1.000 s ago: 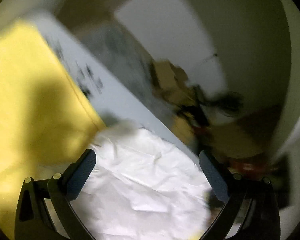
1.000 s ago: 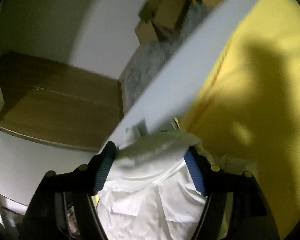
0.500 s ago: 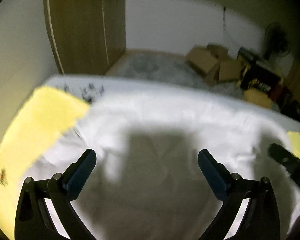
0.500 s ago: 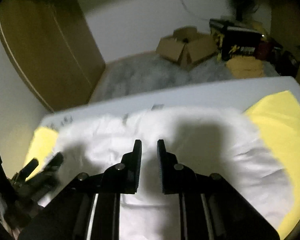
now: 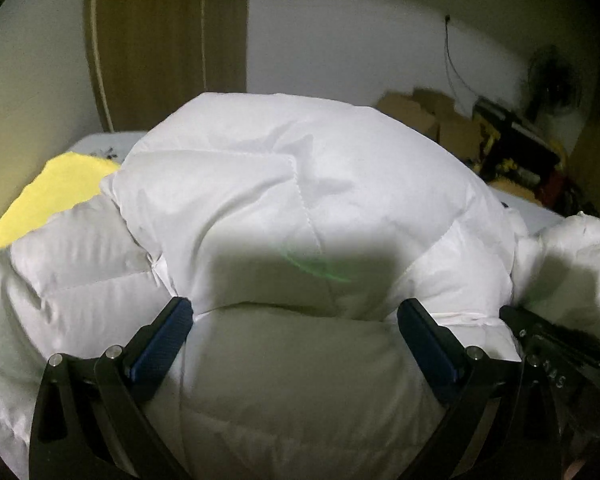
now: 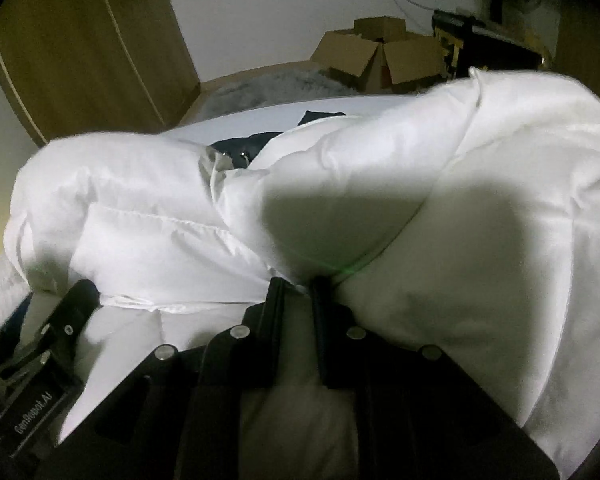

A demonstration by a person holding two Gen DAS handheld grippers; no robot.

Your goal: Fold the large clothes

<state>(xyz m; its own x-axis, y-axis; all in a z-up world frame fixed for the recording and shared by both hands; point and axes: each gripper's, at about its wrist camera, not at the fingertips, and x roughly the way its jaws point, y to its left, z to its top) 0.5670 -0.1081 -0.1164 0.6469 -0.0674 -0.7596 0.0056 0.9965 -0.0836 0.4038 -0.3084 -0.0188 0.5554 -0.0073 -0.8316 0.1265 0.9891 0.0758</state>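
Observation:
A large white quilted down jacket [image 5: 292, 200] lies bunched up on the bed and fills both views. My left gripper [image 5: 294, 320] is open, its blue-padded fingers [image 5: 168, 336] wide apart and pressed against the puffy fabric. My right gripper [image 6: 298, 284] is shut on a fold of the white jacket [image 6: 380, 184], which bulges up around the black fingers [image 6: 276, 300]. A dark lining patch [image 6: 252, 144] shows at the jacket's far side. The right gripper also shows at the right edge of the left wrist view [image 5: 556, 344].
A yellow sheet [image 5: 56, 196] covers the bed at the left, with a pale blue edge [image 6: 268, 120] beyond. Cardboard boxes [image 6: 380, 52], dark clutter [image 5: 516, 148] and a fan stand on the floor behind. A wooden wardrobe [image 5: 160, 40] stands at the back left.
The jacket has been lifted and bunched toward the cameras, from lying flat to a high mound. The right gripper stays shut, now with fabric between its fingers. The left gripper stays open.

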